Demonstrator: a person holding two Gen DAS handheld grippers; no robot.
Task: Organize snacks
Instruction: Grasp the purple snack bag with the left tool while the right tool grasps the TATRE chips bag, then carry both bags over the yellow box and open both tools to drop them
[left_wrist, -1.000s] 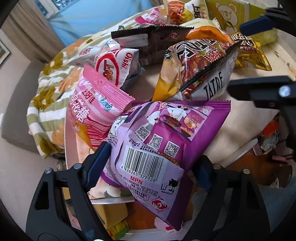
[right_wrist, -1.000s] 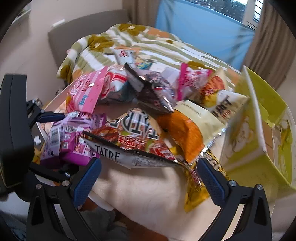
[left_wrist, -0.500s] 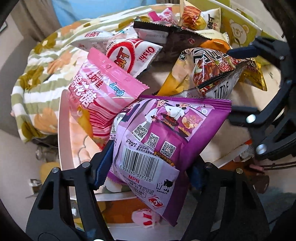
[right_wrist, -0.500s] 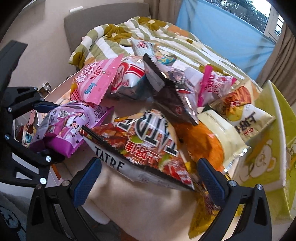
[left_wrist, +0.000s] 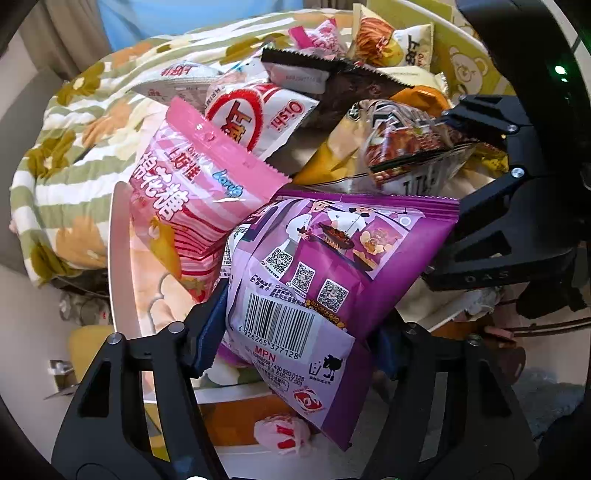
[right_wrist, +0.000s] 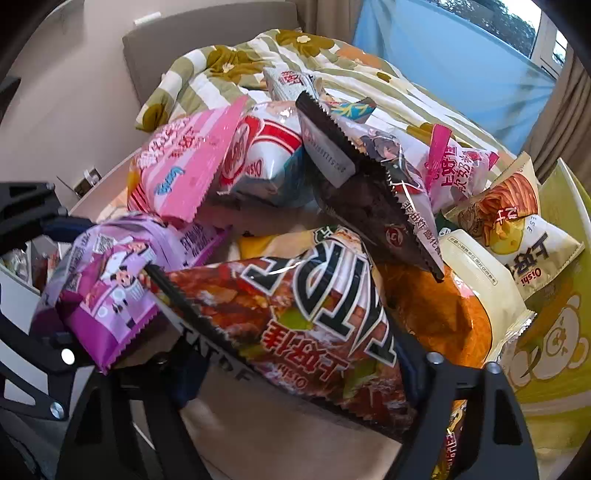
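The left gripper (left_wrist: 295, 332) had the purple bag (left_wrist: 332, 273) between its two blue pads. Its jaws were closing, and the pads pressed the bag's bottom end, so the bag stuck out over the near left edge of the table (left_wrist: 122, 266). The pink bag (left_wrist: 192, 192) leaned right beside it, touching it.

The right gripper (right_wrist: 295, 365) was around the red-brown bag (right_wrist: 295, 310), which lay near the front edge of the table. Its jaws were closing too. The bag sat between them and the pads looked tight against its sides, though both pads were partly hidden behind the bag.

More snacks were heaped behind — a white and red bag (right_wrist: 266, 162), a dark bag with a zigzag edge (right_wrist: 369, 199) and an orange bag (right_wrist: 443, 314). A yellow box with a bear on it (right_wrist: 554, 343) stood at the right edge. It was probably where the snacks should go.

Things could go wrong from here. The bags were puffy and slippery, so a pad could slide off and a bag could drop to the floor. The dark bag rested on top of the red-brown one — lifting fast could tip it and spill the heap. The two grippers were also very close together, so they might bump.
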